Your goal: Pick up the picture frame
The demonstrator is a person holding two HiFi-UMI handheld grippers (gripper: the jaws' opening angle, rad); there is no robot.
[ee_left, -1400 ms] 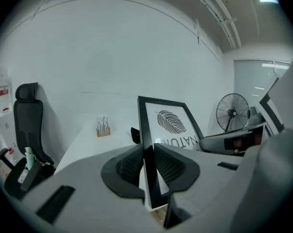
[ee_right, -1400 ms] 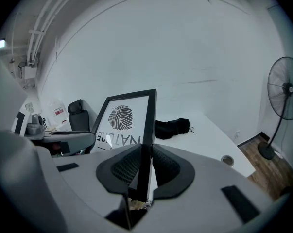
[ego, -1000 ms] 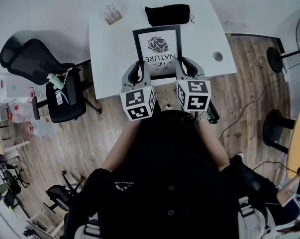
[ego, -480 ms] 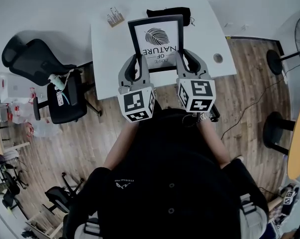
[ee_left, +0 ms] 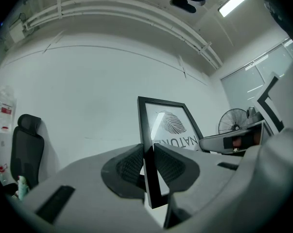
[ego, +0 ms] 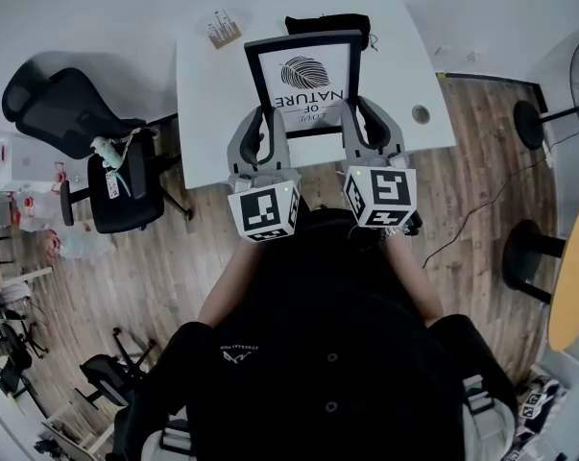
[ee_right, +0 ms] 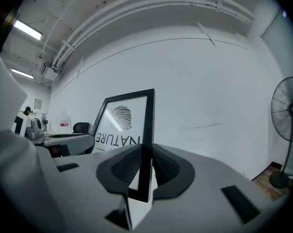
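The picture frame (ego: 304, 84) is a rectangle with a thin black border around a white print. The print shows a dark whorl like a fingerprint over the words "OF NATURE", which read upside down in the head view. The frame is held up off the white surface (ego: 212, 113), above its middle, with its face upward and its far end raised. The left tongs (ego: 266, 128) pinch its left rail and the right tongs (ego: 358, 123) pinch its right rail, both near the frame's near end.

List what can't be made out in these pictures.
- Black fabric pouch: head view, mostly hidden behind the black-framed leaf-print picture.
- Small wooden item on the white table: head view, too small to identify.
- Picture's lower part: gripper views, covered by the left tongs and right tongs.
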